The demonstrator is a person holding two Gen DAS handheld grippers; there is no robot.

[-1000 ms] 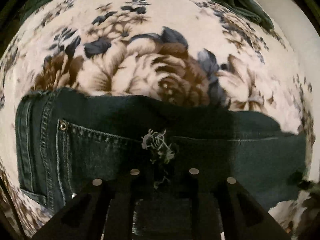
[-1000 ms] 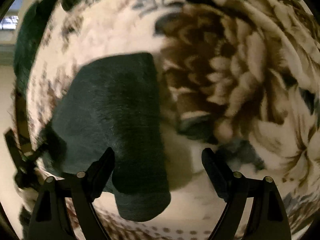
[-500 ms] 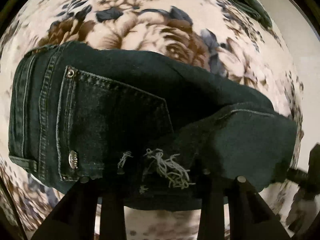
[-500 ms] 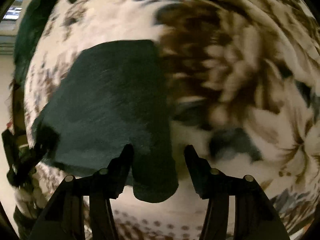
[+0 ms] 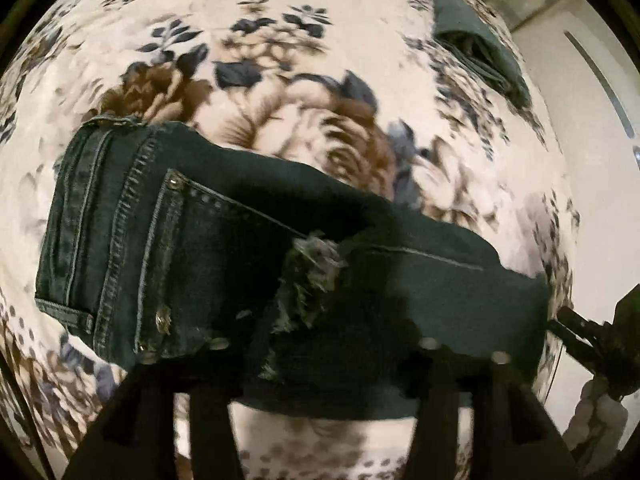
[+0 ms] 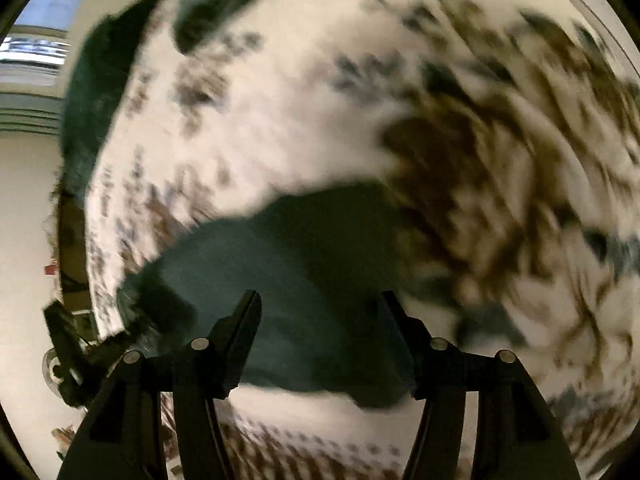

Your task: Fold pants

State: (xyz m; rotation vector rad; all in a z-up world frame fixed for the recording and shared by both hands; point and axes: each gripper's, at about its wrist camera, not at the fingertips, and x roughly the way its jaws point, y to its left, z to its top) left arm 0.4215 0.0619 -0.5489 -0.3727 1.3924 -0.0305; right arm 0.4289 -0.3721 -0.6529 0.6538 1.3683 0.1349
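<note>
Dark denim pants (image 5: 208, 248) lie folded on a floral blanket (image 5: 280, 60), waistband at the left, back pocket and a frayed hem (image 5: 312, 272) on top. My left gripper (image 5: 320, 364) is open over the near edge of the pants, touching nothing I can make out. In the right wrist view the folded end of the pants (image 6: 304, 248) lies between and beyond my right gripper's fingers (image 6: 248, 320). My right gripper (image 6: 320, 320) is open and empty. That view is blurred by motion.
A second dark green garment (image 5: 476, 40) lies folded at the far right of the blanket; it also shows in the right wrist view (image 6: 100, 92) at the far left. The bed edge and pale floor (image 5: 600, 200) run along the right. The other gripper (image 5: 592, 344) shows at the right edge.
My left gripper opened and drew back from the pants, leaving the frayed hem on the pocket. My right gripper opened wider and swung, so the folded end now sits centred between its fingers.
</note>
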